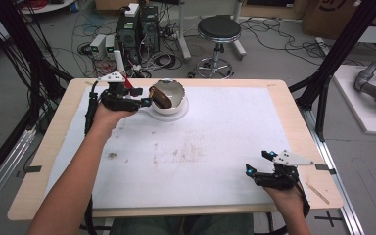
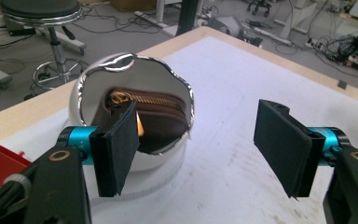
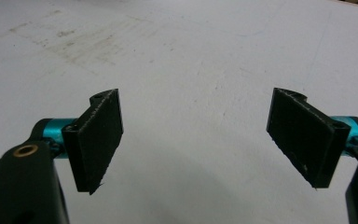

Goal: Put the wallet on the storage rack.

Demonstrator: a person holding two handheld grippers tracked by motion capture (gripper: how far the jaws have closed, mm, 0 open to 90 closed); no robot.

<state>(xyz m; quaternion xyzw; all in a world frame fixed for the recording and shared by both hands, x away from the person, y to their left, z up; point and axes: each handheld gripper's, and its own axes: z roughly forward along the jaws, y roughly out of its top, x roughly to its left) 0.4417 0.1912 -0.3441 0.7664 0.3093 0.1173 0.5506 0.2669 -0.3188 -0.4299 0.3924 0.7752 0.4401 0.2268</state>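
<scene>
Brown zip pouch point(image 2: 151, 122) sits in the white bowl point(image 1: 175, 108) at the counter's point(image 1: 49, 152) far-left edge, just ahead of your left gripper point(image 1: 146, 102), jaws apart and empty; right gripper point(image 1: 259, 162) idles open near the front-right corner.

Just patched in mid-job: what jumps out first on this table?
The white bowl at the far left of the white mat, with a brown zippered pouch inside it. The left claw sits beside the bowl, jaws open, nothing between them. The right claw rests open at the near right corner.
</scene>
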